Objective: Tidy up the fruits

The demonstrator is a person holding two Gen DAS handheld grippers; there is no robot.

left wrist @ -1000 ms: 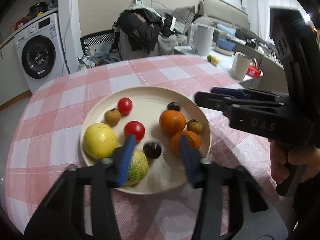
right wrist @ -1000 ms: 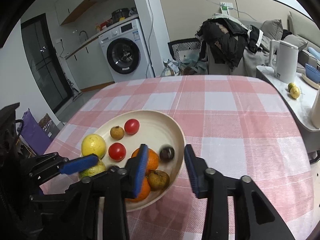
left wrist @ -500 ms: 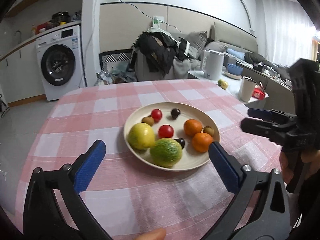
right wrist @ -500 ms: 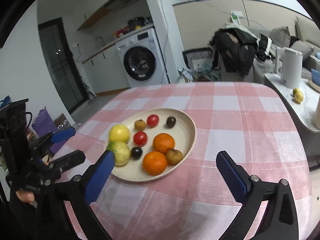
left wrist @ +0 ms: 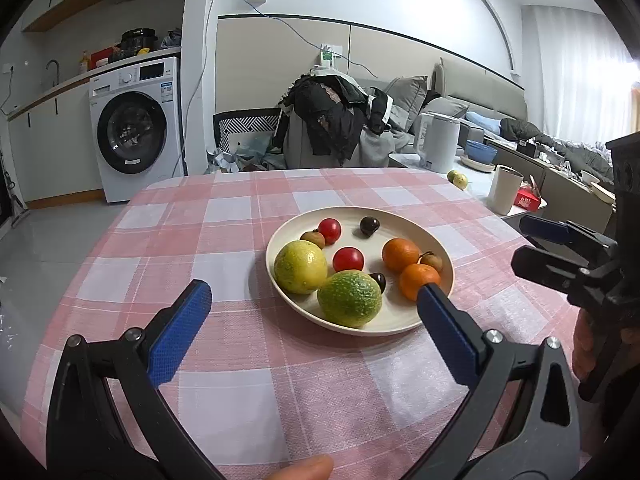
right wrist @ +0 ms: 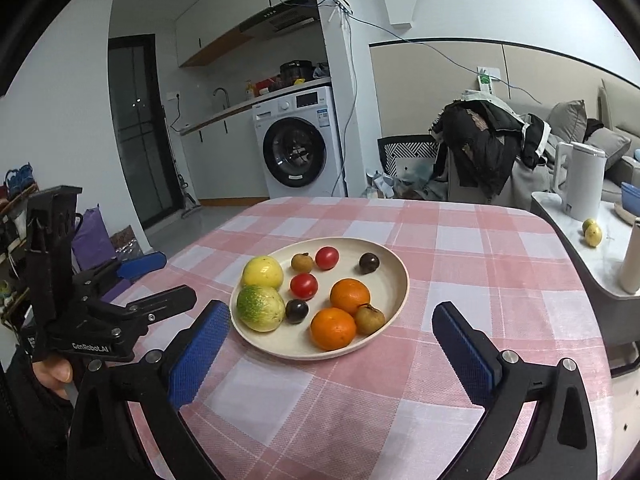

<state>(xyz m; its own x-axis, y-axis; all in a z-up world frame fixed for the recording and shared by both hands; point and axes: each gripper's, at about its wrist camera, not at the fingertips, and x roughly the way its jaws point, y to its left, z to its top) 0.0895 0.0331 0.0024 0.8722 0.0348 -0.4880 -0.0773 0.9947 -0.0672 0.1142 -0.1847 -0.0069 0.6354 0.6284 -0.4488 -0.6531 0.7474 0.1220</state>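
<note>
A cream plate (left wrist: 436, 240) sits on the pink checked tablecloth and also shows in the right wrist view (right wrist: 394, 276). It holds a yellow fruit (left wrist: 300, 266), a green fruit (left wrist: 349, 298), two oranges (left wrist: 401, 255), two red tomatoes (left wrist: 348, 259), dark plums and small brown fruits. My left gripper (left wrist: 312, 330) is open and empty, held back from the plate's near edge. My right gripper (right wrist: 334, 350) is open and empty, also short of the plate. Each gripper shows in the other's view.
The pink checked table (left wrist: 240, 360) stretches around the plate. A side counter on the right holds a white kettle (right wrist: 582, 186), a white cup (left wrist: 505, 195) and two small yellow fruits (right wrist: 592, 232). A washing machine (left wrist: 136, 130) and a chair piled with clothes (left wrist: 332, 120) stand behind.
Both grippers have opened wide and pulled back from the plate and upward. The fruits on the plate have not moved.
</note>
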